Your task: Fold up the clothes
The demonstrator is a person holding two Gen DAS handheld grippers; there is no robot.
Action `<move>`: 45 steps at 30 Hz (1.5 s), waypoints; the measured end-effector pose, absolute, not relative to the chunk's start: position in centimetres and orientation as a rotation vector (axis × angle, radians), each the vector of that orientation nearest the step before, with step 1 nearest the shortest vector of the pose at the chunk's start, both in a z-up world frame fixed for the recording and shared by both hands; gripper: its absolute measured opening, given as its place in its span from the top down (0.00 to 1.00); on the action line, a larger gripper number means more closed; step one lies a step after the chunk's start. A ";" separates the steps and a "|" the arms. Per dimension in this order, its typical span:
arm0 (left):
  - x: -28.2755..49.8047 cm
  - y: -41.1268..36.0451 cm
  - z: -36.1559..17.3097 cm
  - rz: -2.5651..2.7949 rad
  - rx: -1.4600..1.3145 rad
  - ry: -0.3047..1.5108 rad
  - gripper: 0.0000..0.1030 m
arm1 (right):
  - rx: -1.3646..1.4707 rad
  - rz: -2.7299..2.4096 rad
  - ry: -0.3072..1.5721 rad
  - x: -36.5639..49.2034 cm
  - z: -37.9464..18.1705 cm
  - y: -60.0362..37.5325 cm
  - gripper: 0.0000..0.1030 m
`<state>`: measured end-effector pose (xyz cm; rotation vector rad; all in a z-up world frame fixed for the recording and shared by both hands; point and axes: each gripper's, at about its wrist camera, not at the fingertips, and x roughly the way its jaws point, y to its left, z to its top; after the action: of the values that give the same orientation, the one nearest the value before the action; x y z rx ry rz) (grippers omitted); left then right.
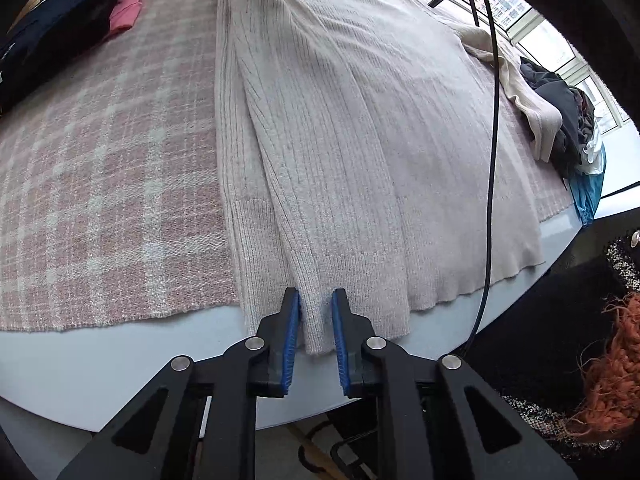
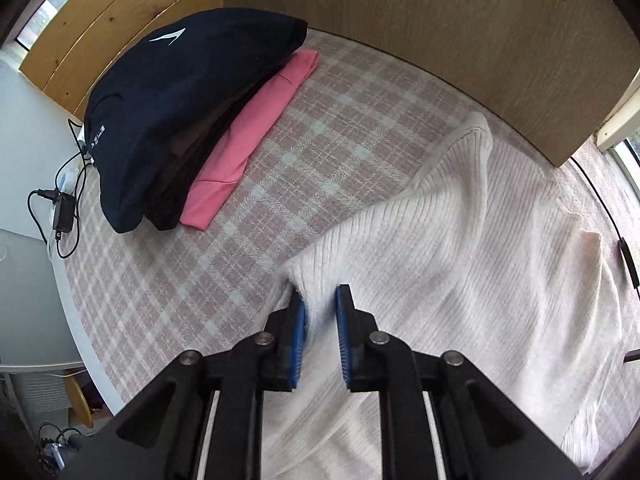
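A cream ribbed knit sweater lies spread on a pink plaid cloth. My left gripper is at the sweater's near hem by the table edge, with a fold of the hem between its blue pads; the jaws stand slightly apart around the fabric. In the right wrist view the same sweater shows, and my right gripper has a bunched edge of it between its pads, near the collar end. Both hold knit fabric.
A stack of folded clothes, navy on top and pink below, sits at the far left. A heap of unfolded clothes lies at the right. A black cable hangs across the sweater. A wooden board stands behind.
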<state>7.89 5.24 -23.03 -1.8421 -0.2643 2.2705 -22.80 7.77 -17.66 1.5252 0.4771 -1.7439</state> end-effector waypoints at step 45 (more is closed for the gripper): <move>3.5 32.3 -19.8 1.988 -1.580 0.170 0.78 | 1.516 -1.992 0.128 -8.0 -15.0 51.9 0.60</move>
<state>3.46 32.34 -19.85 -1.5795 0.1701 1.9878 -8.02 51.94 -15.04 1.5159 0.1280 -1.9924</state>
